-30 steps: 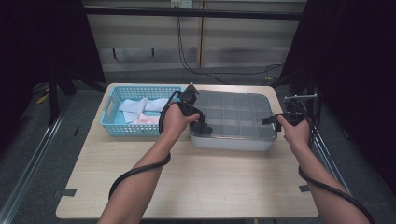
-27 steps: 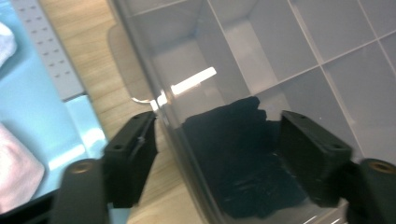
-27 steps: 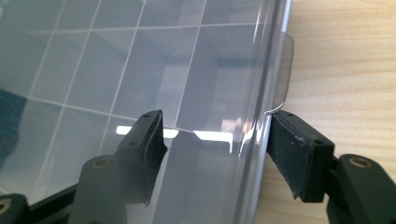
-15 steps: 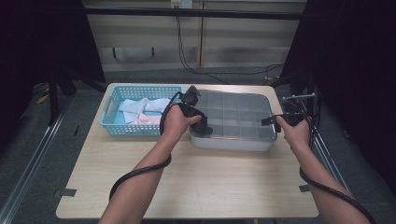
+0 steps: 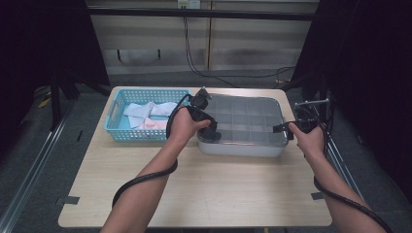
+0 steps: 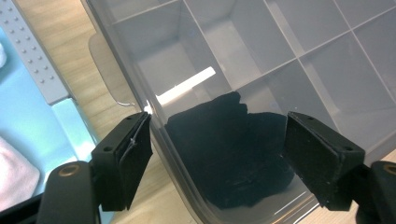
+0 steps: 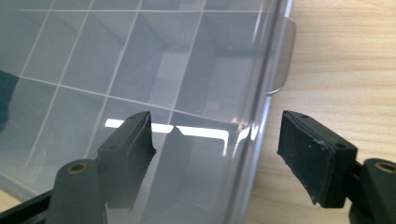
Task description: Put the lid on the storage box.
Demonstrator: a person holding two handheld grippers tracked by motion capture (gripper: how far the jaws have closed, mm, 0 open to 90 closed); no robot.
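A clear plastic compartment box (image 5: 243, 127) with a transparent lid sat on the far right part of the wooden table (image 5: 204, 194), just right of a light blue basket (image 5: 116, 127) holding folded white and pink cloths (image 5: 148, 114).

The left gripper (image 5: 210, 133) was at the box's near left corner. In the left gripper view its jaws stood apart, one on the table side of the box wall, the other over the lid, with the box's edge between them and neither pad pressing on it; they had just been opening. Under the lid, in the corner compartment between those jaws, lay a crumpled black cloth (image 6: 233, 149), possibly a sock, though the view through the plastic was too dim to be sure.

The right gripper (image 5: 286, 130) was at the box's right end, near its near corner. In the right gripper view its jaws also stood apart, one over the lid, the other out over the bare table, the box's rim (image 7: 261, 140) between them and touched by neither; they too had just been opening. A small clear latch tab (image 7: 282, 56) stuck out from the rim beyond that gripper.

Both forearms reached in from the near edge, a black cable (image 5: 141, 180) trailing along the left one.
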